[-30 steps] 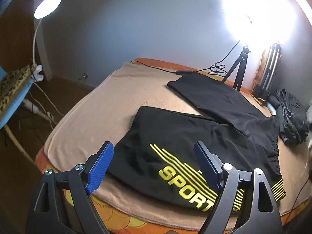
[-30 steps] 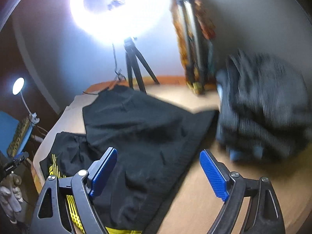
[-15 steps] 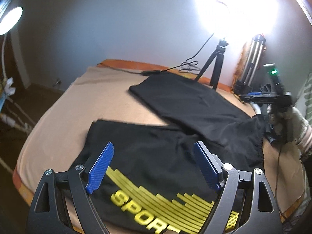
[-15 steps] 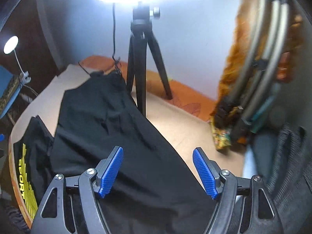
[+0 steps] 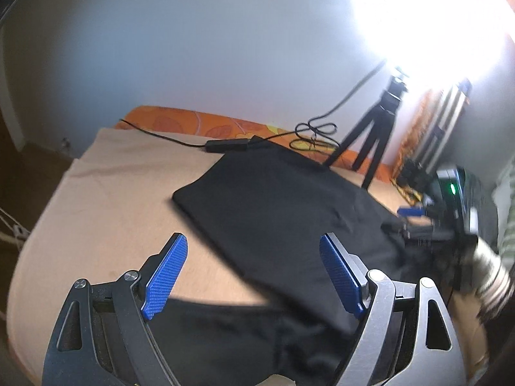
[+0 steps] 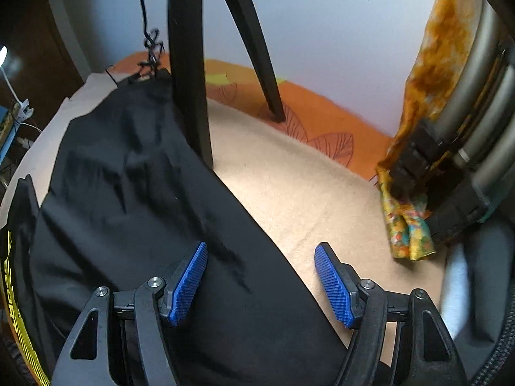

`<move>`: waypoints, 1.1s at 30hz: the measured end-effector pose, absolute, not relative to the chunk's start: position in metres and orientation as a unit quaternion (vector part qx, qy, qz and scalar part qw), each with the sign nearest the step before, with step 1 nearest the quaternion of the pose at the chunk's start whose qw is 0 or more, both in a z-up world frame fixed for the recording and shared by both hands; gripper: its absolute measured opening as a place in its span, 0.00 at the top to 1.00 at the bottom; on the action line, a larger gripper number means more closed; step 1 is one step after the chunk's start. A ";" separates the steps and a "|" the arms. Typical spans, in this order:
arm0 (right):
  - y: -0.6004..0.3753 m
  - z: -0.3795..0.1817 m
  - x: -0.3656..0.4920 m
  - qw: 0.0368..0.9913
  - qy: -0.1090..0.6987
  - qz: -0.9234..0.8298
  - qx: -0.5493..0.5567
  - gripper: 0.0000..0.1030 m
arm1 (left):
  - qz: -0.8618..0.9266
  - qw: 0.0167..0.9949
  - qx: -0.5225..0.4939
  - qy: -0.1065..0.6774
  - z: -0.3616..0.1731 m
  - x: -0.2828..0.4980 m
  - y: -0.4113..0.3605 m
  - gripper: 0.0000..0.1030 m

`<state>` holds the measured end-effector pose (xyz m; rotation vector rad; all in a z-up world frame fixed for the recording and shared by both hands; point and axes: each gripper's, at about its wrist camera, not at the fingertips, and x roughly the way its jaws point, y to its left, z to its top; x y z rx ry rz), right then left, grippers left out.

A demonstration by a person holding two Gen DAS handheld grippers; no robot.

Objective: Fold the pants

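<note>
Black pants [image 5: 276, 206] lie spread on a beige blanket [image 5: 106, 199], their two legs splayed apart. My left gripper [image 5: 254, 276] is open and empty, low over the gap between the legs, its right pad over the far leg. My right gripper [image 6: 260, 280] is open and empty, straddling the far leg's right edge [image 6: 244, 212] near the waist. The near leg's yellow print [image 6: 13, 289] shows at the far left of the right wrist view. The right gripper also shows in the left wrist view [image 5: 418, 222], blurred.
A black tripod [image 6: 190, 64] stands on the far leg's edge, under a bright ring light [image 5: 428, 16]. A cable and adapter [image 5: 228, 144] lie at the leg's hem. A patterned cloth and folded stand [image 6: 428, 148] lean at the right; dark clothing [image 6: 482, 257] lies beside them.
Both grippers have moved forward and lower over the bed. The left has passed the printed leg toward the far leg. The right has closed in on the far leg's edge by the tripod.
</note>
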<state>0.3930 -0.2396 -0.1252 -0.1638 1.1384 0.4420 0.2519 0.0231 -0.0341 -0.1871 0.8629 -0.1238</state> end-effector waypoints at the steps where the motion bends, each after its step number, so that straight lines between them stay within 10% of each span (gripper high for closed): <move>1: -0.240 -0.125 0.392 0.818 0.530 0.211 -0.075 0.30 | -0.060 0.901 -0.089 0.420 -0.034 0.258 0.022 0.18; 8: -0.245 -0.109 0.367 0.825 0.504 0.249 -0.053 0.94 | -0.065 0.892 -0.091 0.438 -0.036 0.302 0.014 0.18; 33: -0.176 -0.083 0.235 0.827 0.416 0.366 -0.100 1.00 | -0.097 0.820 -0.051 0.562 -0.093 0.373 -0.078 0.17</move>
